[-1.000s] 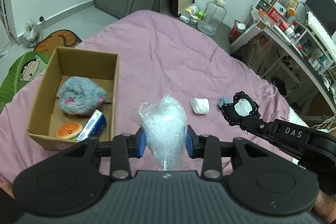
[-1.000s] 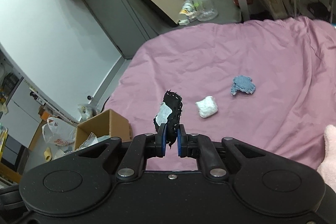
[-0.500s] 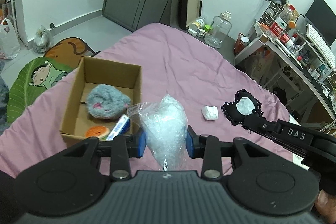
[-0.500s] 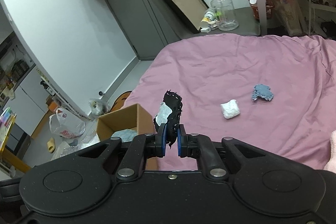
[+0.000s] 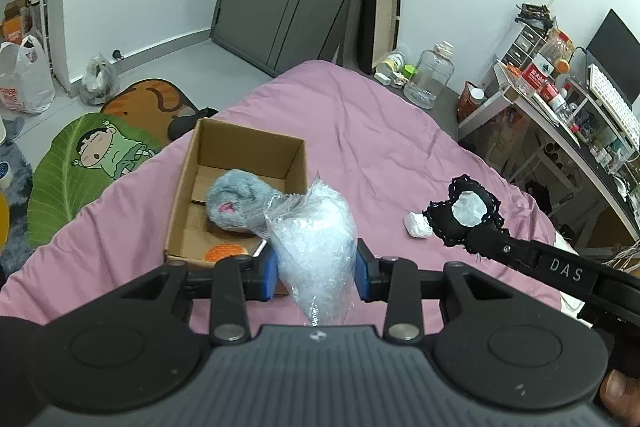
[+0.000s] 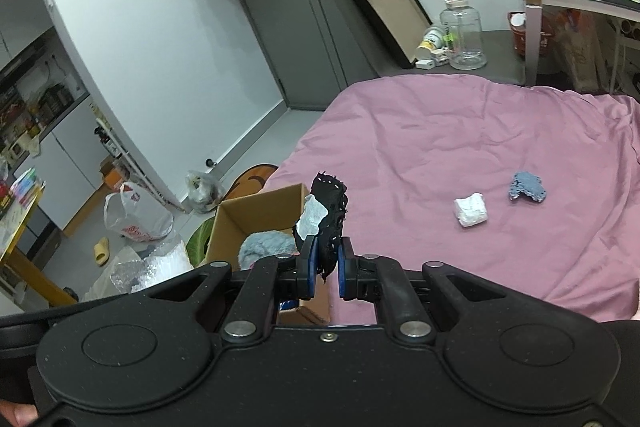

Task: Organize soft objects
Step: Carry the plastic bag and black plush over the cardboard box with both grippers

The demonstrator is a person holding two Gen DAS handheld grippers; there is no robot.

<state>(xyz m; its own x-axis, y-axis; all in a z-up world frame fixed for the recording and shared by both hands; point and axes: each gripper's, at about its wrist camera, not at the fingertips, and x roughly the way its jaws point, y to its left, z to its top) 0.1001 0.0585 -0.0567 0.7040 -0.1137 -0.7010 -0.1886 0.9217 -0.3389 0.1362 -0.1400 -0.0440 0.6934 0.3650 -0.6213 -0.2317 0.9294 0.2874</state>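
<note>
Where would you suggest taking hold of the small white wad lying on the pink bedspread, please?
Grip the white wad across its narrower middle, coming straight down from above. It is a compact, crumpled lump lying flat on the bedspread, with open cloth on every side; the blue-grey scrap beside it lies apart. Both grippers are full now, so one must unload first.

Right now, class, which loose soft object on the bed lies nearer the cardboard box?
The white wad; the blue-grey cloth scrap lies beyond it, farther from the cardboard box.
</note>
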